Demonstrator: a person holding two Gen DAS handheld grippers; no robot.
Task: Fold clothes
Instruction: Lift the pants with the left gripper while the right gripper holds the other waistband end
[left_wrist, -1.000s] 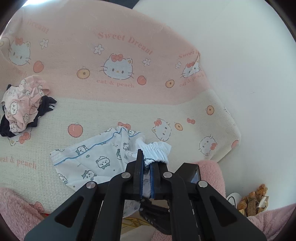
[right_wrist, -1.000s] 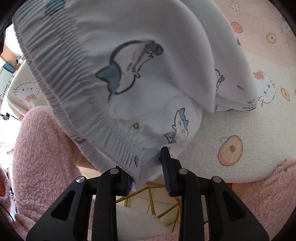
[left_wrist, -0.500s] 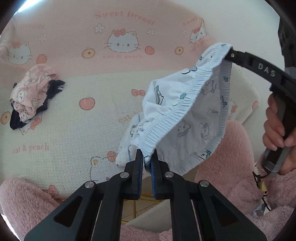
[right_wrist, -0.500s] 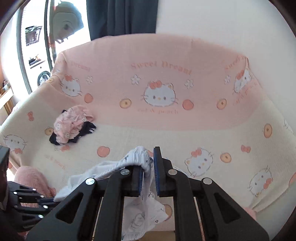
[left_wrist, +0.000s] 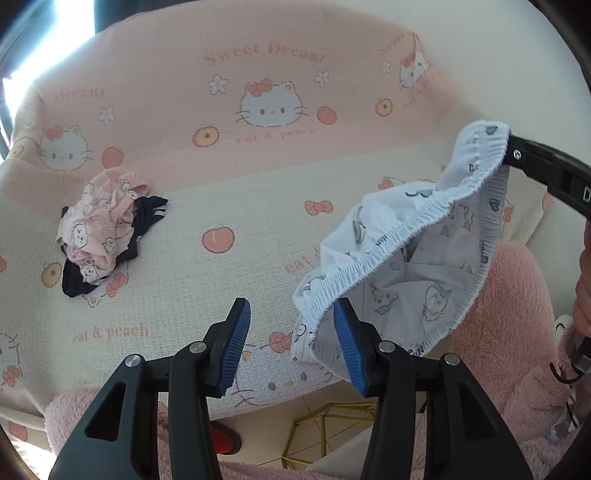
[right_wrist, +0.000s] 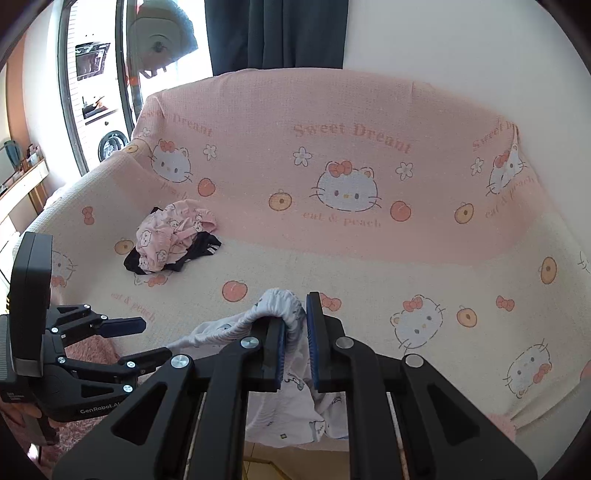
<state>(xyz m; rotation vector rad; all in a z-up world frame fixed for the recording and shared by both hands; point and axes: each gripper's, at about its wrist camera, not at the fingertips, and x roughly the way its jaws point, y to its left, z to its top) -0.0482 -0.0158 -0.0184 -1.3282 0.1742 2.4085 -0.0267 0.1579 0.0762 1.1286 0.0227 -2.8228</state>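
Right gripper clamped on the elastic waistband of the white shorts, holding them up over the front of the sofa cover. Left gripper with jaws opening, nothing between the pads, waistband just beside the right-hand pad. Probably best to re-pinch the waistband further along, then pull both ends apart so it hangs flat before laying down. Thin white cotton, little blue cartoon print, bunched and saggy. Pink and black pile well apart.
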